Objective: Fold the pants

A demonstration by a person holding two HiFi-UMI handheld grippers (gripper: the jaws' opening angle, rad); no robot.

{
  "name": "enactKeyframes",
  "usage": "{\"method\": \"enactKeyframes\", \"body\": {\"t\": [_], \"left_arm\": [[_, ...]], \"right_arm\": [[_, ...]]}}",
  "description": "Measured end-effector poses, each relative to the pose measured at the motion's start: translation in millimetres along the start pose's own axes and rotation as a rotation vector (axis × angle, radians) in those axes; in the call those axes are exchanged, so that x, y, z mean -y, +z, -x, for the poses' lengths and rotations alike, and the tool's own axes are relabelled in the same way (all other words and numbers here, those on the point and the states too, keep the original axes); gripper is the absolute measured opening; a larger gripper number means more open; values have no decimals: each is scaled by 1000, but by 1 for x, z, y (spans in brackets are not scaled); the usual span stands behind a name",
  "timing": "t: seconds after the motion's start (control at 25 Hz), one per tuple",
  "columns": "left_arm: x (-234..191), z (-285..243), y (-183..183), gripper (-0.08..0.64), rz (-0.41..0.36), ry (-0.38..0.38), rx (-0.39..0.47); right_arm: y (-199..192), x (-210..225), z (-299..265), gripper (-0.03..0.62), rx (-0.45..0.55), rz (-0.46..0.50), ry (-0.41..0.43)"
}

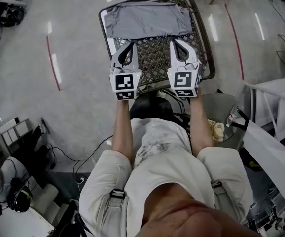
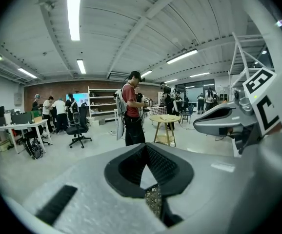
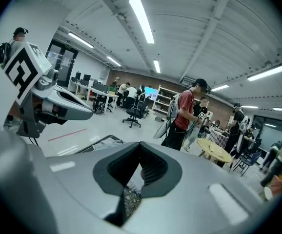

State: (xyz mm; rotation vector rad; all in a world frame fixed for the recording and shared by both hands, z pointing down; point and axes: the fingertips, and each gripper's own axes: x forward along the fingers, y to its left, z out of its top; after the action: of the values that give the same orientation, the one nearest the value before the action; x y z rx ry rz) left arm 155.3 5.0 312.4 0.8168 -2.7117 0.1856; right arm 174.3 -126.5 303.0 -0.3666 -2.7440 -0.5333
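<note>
The grey pants point(image 1: 147, 19) lie folded into a flat rectangle across the far end of the black mesh table point(image 1: 155, 51). My left gripper point(image 1: 131, 44) hangs above the table's near left part, shut with nothing between its jaws. Beside it, my right gripper point(image 1: 175, 41) is over the near right part, also shut and empty. Both point toward the pants and stop short of the cloth. In the left gripper view the left gripper point(image 2: 146, 145) shows closed jaws, with mesh seen through the gap below. The right gripper point(image 3: 141, 144) looks the same in its own view.
The table's rim point(image 1: 207, 48) runs close to a red floor line point(image 1: 233, 33). Cables point(image 1: 83, 157) trail on the floor at my left. A white table point(image 1: 275, 98) stands at my right. Ahead are a person in a red shirt point(image 2: 131, 113), a round wooden table point(image 2: 164, 128) and office chairs point(image 2: 78, 128).
</note>
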Motion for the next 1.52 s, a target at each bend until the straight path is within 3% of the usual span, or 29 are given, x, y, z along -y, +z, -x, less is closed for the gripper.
{"method": "enactKeyframes", "body": {"t": [0.2,0.52,0.76,1.0,1.52], "left_arm": [[10,27,9,8,3,-48,2],[-20,57,24,8,-4,-151,48],[-50,91,29,8,-35,-318,79],[-96,114,17,8,-40,-419,90],[-174,99,31,8,-48,-452,115]], "right_arm": [[17,-14,24,9,36,-86,11],[45,-56,38,9,36,-105,-42],[77,-107,46,9,25,-117,-173],[105,-162,34,9,14,-96,-250],[144,-203,-22,9,-6,-73,-256]]}}
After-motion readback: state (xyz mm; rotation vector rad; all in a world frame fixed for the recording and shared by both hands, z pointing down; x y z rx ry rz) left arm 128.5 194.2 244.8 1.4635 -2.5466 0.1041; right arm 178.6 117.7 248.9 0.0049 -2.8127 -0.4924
